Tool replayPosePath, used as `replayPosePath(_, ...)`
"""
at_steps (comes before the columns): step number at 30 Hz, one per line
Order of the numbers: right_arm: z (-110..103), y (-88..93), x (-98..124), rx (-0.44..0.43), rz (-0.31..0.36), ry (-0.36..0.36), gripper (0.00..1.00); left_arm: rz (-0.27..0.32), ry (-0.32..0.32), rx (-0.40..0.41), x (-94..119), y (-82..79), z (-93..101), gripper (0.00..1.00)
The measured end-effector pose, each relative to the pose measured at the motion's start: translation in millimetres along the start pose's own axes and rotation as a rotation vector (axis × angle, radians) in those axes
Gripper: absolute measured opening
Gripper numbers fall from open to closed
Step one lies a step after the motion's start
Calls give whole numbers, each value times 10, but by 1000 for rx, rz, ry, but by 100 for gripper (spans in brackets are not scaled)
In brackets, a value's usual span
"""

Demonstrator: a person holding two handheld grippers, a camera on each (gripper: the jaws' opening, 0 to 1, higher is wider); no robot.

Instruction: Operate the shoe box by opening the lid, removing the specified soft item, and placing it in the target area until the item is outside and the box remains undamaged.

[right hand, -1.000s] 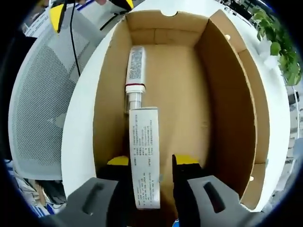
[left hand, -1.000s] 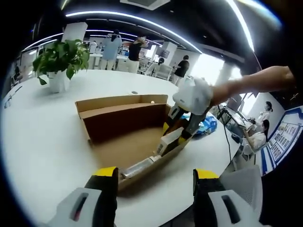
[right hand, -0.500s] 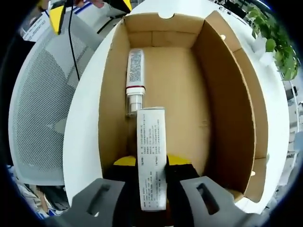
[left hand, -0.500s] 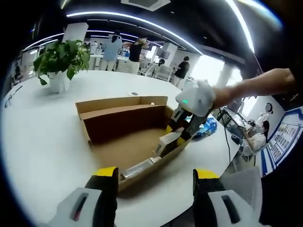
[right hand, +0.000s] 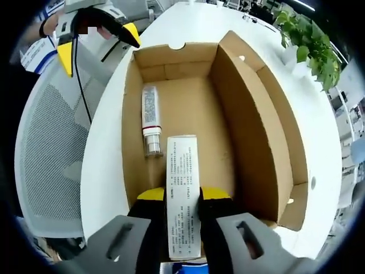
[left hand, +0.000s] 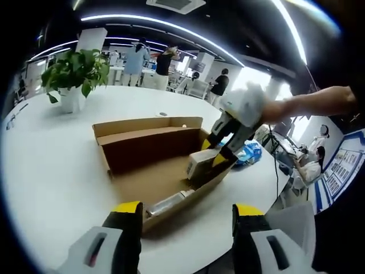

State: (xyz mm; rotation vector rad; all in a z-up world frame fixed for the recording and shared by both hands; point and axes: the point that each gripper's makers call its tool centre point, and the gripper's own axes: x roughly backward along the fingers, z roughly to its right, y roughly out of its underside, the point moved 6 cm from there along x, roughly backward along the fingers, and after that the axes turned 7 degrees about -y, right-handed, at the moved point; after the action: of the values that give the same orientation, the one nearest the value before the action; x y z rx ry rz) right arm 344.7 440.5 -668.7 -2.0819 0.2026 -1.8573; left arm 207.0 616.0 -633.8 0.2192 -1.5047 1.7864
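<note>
The open brown shoe box [left hand: 149, 149] lies on the white table [left hand: 51, 165], its lid folded back. My right gripper [left hand: 223, 149] comes in from the right, shut on a white printed carton [left hand: 199, 162] held above the box's near right corner. In the right gripper view the right gripper [right hand: 182, 197] clamps that carton [right hand: 182, 188] upright over the box floor [right hand: 188, 114]. A white tube [right hand: 150, 119] lies along the box's left wall, also seen as the tube [left hand: 168, 201] by the near wall. My left gripper [left hand: 185, 216] stands open before the box; the left gripper [right hand: 97, 41] shows beyond its far end.
A potted plant [left hand: 75, 73] stands at the table's far left. A blue bag [left hand: 249, 153] lies beyond the box on the right. A grey mesh chair [right hand: 50, 154] sits beside the table edge. People stand in the room behind.
My right gripper shut on the white carton and has lifted it up from the box floor. The tube stays lying in the box. The left gripper has held still.
</note>
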Motion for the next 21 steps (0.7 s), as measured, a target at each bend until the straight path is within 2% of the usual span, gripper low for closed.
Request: replayPosePath(21, -150, -118, 568, -3, 123, 121, 18, 6, 22, -18, -34, -36, 115, 65)
